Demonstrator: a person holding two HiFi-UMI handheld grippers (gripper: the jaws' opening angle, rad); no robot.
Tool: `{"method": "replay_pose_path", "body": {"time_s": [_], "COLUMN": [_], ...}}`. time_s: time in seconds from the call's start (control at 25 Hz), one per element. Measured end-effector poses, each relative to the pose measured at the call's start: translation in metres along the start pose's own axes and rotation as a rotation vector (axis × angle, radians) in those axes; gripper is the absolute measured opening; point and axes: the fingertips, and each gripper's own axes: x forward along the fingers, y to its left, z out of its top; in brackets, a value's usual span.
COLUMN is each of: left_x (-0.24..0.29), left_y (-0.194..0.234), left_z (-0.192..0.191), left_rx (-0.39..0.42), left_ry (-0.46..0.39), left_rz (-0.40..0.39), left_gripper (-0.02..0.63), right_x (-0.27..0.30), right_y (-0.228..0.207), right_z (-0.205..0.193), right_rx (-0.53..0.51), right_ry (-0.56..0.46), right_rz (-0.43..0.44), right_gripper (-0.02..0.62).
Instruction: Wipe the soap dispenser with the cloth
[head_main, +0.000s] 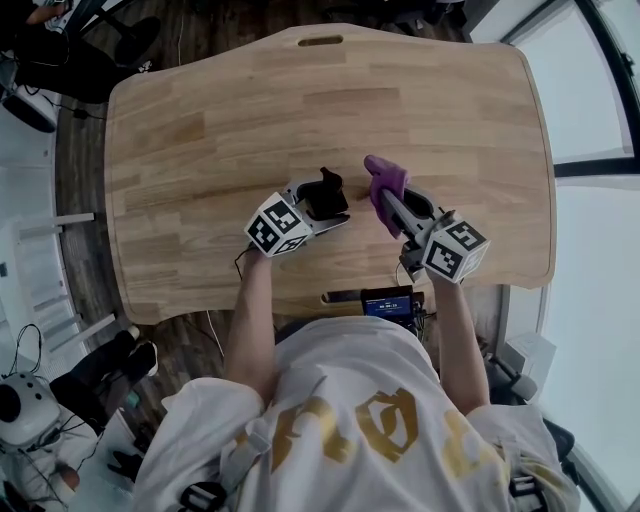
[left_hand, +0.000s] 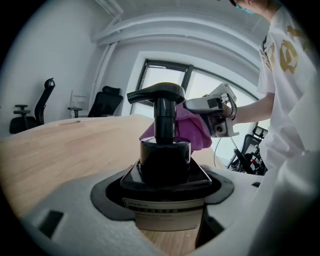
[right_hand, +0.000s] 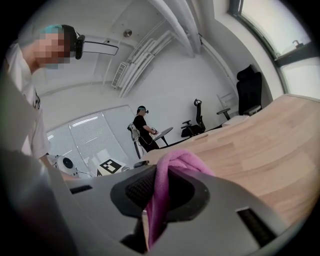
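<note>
My left gripper is clamped on the soap dispenser. In the left gripper view both jaws press against the sides of its black square body, just below the shoulder, with the pale label showing between them. The bottle sits straight up in the jaws. Its black pump head stands on top and the spout points to the left of that view. Bare wood shows below the label, but I cannot tell whether the base rests on the table or hangs just above it. From the head view the dispenser is over the near middle of the tabletop, close to the edge by my body. My right gripper is closed on the purple cloth. In the right gripper view a fold of the cloth is pinched between the two dark pads. It bunches up above the jaws and a strip trails down below them. The cloth is just to the right of the dispenser. The head view shows a narrow strip of wood between them, so they look apart, while in the left gripper view the cloth sits right behind the pump neck. Both my forearms reach in from the near edge. Far across the room in the right gripper view, another person stands near some office chairs.
</note>
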Motion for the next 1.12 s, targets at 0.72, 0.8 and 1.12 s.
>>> {"method": "replay_pose_path", "body": {"time_s": [0.72,0.8,1.12], "left_x": [0.019,0.019,0.019], "left_y": [0.015,0.014,0.010], "left_z": [-0.012,-0.013,-0.033], "left_rx": [0.060,0.085,0.181], "left_ry": [0.004,0.013,0.119], "left_rz": [0.011,0.012,0.030], "left_gripper": [0.360,0.360,0.360], "right_x": [0.001,0.001,0.000], "right_y": [-0.023,-0.022,-0.021], "right_z": [-0.010,-0.011,-0.012], "right_rx": [0.032,0.032,0.035], "right_ry": [0.016,0.020,0.028], "right_rz": [-0.084,-0.083,-0.089], "right_gripper": [0.051,0.051,0.051]}}
